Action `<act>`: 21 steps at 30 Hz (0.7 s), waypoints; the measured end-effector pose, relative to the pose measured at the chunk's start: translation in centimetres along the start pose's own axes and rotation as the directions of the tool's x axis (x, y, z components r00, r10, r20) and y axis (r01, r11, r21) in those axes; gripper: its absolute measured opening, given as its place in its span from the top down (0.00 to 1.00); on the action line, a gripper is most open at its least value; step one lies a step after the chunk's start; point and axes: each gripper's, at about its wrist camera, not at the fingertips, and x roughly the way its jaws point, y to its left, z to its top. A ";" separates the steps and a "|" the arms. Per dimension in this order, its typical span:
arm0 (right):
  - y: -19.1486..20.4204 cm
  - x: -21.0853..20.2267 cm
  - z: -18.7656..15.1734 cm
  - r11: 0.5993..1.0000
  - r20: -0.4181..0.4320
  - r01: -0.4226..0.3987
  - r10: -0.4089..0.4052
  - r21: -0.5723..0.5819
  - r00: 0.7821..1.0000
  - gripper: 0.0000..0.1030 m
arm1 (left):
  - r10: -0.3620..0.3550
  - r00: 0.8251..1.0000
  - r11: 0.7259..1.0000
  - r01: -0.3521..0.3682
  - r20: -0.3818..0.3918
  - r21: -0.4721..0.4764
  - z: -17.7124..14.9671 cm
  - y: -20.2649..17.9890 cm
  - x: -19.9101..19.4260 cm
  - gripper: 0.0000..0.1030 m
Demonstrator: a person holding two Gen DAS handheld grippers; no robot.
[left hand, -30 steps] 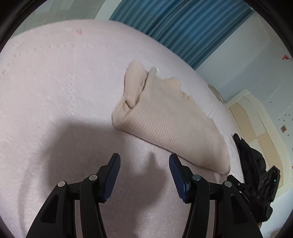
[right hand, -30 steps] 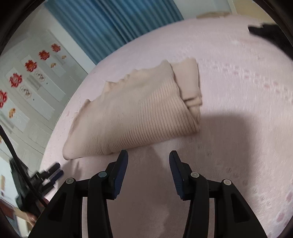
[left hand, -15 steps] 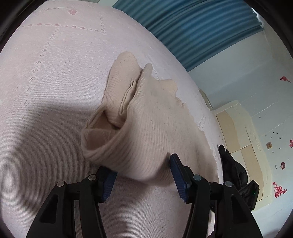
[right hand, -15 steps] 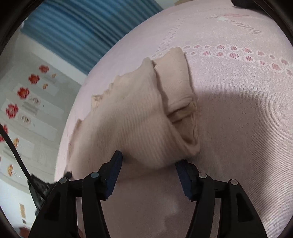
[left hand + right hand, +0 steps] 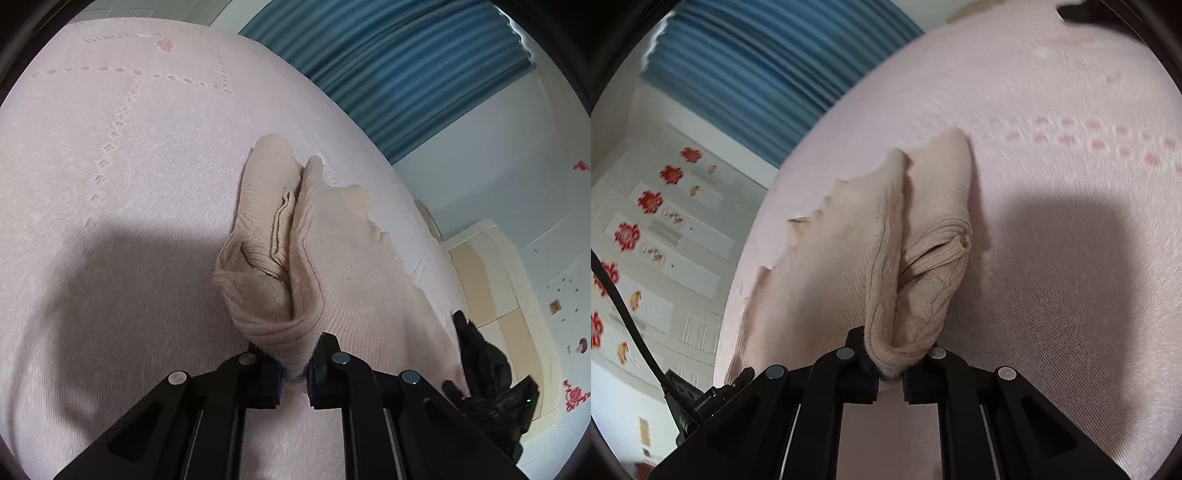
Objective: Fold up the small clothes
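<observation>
A beige ribbed knit garment (image 5: 343,258) lies folded on the pink bedspread (image 5: 110,184), a narrower folded part tucked along one side and a ragged, wavy edge on the far side. The left gripper (image 5: 295,369) has its jaws clamped on the garment's near folded corner, the knit bunched between the pads; the right gripper (image 5: 892,369) is likewise clamped on the near corner at the garment's other end (image 5: 886,266). Around the garment the bedspread stretches bare and wide, with dotted pink stitching well away from it. Beyond the garment's far edge the bed ends near a blue curtain (image 5: 406,74). In the left wrist view a black glove-like object (image 5: 487,376) sits just beside the garment's far end.
</observation>
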 end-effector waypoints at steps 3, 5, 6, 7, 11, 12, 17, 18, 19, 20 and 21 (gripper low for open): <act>-0.6 -1.6 -1.1 1.000 -0.002 -0.014 0.014 0.007 1.000 0.92 | -0.003 1.000 1.000 0.003 -0.013 -0.016 -0.9 0.5 -1.1 0.91; -0.6 -2.5 -1.8 1.000 -0.007 -0.007 0.007 -0.004 1.000 0.92 | 0.008 1.000 1.000 -0.008 -0.019 0.001 -1.7 0.5 -2.1 0.91; -0.3 -3.1 -2.1 1.000 -0.016 0.007 -0.007 -0.028 1.000 0.92 | 0.025 1.000 0.999 -0.024 -0.017 0.028 -2.1 0.3 -2.8 0.91; 0.0 -3.4 -2.4 0.999 -0.026 0.014 -0.016 -0.050 1.000 0.92 | 0.045 0.999 0.997 -0.044 -0.012 0.063 -2.7 0.0 -3.5 0.91; 0.1 -6.1 -4.7 0.993 -0.019 0.036 -0.039 -0.113 0.999 0.92 | 0.083 0.997 0.988 -0.081 -0.006 0.135 -5.2 -0.8 -5.8 0.91; 0.0 -6.8 -5.5 0.992 -0.018 0.045 -0.048 -0.120 0.999 0.92 | 0.085 0.996 0.987 -0.083 -0.009 0.140 -6.0 -0.8 -6.7 0.91; -1.4 -9.9 -8.7 0.992 -0.027 0.073 -0.076 -0.101 0.997 0.92 | 0.118 0.993 0.972 -0.112 -0.017 0.206 -9.5 -1.0 -9.9 0.90; -1.6 -10.6 -9.4 0.991 -0.023 0.084 -0.087 -0.105 0.996 0.92 | 0.133 0.991 0.966 -0.125 -0.020 0.225 -10.2 -1.1 -10.4 0.89; -1.6 -11.1 -9.9 0.988 -0.023 0.101 -0.104 -0.115 0.994 0.91 | 0.154 0.988 0.959 -0.145 -0.019 0.242 -10.6 -1.2 -10.7 0.87; -1.4 -11.4 -10.3 0.984 -0.029 0.119 -0.124 -0.131 0.992 0.89 | 0.178 0.984 0.952 -0.169 -0.014 0.256 -10.9 -1.1 -11.1 0.84; -1.4 -11.8 -10.7 0.979 -0.038 0.137 -0.144 -0.149 0.989 0.82 | 0.202 0.979 0.944 -0.193 -0.005 0.268 -11.0 -1.1 -11.4 0.82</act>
